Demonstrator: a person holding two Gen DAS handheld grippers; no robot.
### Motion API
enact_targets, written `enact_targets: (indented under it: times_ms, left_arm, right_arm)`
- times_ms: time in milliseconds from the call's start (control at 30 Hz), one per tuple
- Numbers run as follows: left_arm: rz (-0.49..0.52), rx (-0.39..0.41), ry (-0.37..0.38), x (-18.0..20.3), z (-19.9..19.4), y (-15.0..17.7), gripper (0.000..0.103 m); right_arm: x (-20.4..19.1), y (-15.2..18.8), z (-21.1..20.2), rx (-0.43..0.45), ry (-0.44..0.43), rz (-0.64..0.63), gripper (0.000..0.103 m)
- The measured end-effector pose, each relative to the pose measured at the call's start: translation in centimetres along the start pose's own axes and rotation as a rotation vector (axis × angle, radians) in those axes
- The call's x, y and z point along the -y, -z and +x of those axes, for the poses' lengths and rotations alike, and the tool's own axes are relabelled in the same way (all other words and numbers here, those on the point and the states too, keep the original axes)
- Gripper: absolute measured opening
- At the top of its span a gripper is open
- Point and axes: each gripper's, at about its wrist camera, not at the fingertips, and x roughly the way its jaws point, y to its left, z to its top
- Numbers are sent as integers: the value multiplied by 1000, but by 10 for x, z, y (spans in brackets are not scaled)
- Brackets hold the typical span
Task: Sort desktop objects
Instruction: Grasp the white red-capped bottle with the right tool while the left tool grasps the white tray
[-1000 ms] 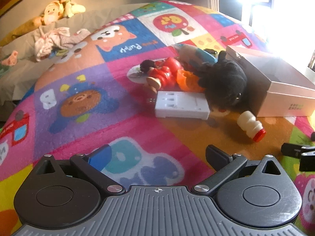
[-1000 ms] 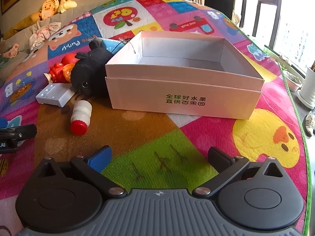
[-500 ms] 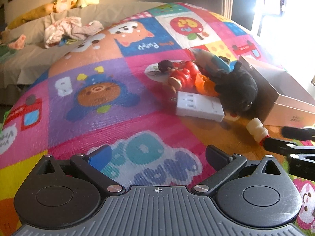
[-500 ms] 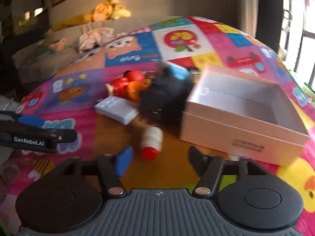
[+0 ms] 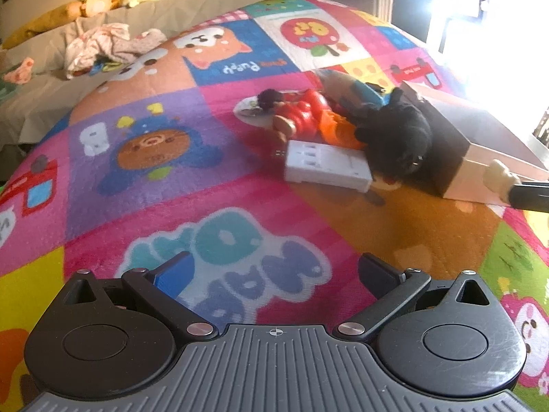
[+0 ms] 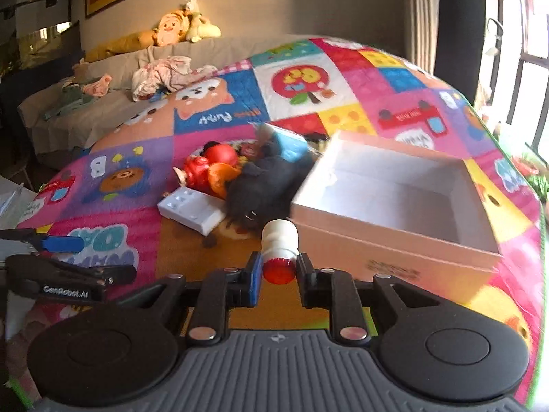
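A: Right hand-held gripper (image 6: 279, 272) has just been closing, and its jaws clamp the red cap of the little white bottle (image 6: 279, 240), lifted off the play mat (image 6: 144, 267)!

B: Left hand-held gripper (image 5: 274, 267) hangs wide, nothing between its fingers.

A: Just ahead of the bottle, the open white box (image 6: 394, 240); left of it, black plush (image 6: 264, 189), white tray (image 6: 192, 209), red toy (image 6: 199, 171).

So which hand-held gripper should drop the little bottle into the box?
Right. The right hand-held gripper is already shut on the red-capped bottle, just in front of the open box. The left hand-held gripper is open, holds nothing and sits farther away.
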Motion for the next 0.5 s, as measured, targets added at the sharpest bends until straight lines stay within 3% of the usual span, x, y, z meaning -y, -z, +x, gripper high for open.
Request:
enact_targets:
  times_ms: [100, 233, 500]
  left_arm:
    - [35, 0, 24, 9, 3, -4, 103]
    - [76, 59, 10, 26, 18, -26, 103]
    - [103, 7, -64, 52, 81, -70, 103]
  right_arm:
    - [16, 2, -8, -33, 16, 30, 21]
    - [28, 15, -11, -38, 60, 58, 21]
    - [37, 40, -14, -56, 38, 122, 21]
